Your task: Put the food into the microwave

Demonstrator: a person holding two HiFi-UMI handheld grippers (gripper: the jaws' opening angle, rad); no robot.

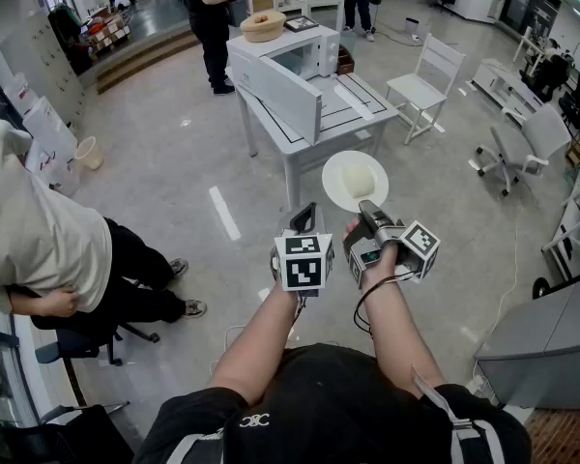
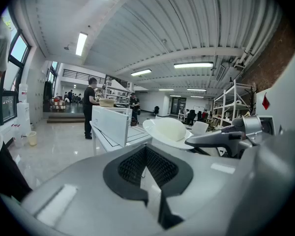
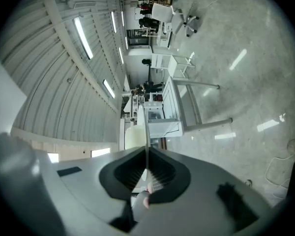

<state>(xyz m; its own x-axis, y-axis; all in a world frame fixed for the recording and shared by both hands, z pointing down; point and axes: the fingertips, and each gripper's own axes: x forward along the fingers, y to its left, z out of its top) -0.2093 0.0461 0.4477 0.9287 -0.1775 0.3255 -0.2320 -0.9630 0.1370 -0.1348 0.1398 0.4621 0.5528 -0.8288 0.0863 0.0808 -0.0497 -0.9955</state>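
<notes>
Plate of food held out over a glossy grey floor (image 1: 174,162), short of the microwave (image 1: 304,54).
Nearest, the right gripper (image 1: 367,206) pinches the near rim of a white plate (image 1: 334,189) carrying a pale lump of food (image 1: 361,179). The left gripper (image 1: 307,211) is just beside it, jaws pressed together on nothing. The plate is well apart from the microwave, which stands door open on a white table (image 1: 362,104) in a big open hall. A white chair (image 1: 427,77) stands right of the microwave.
</notes>
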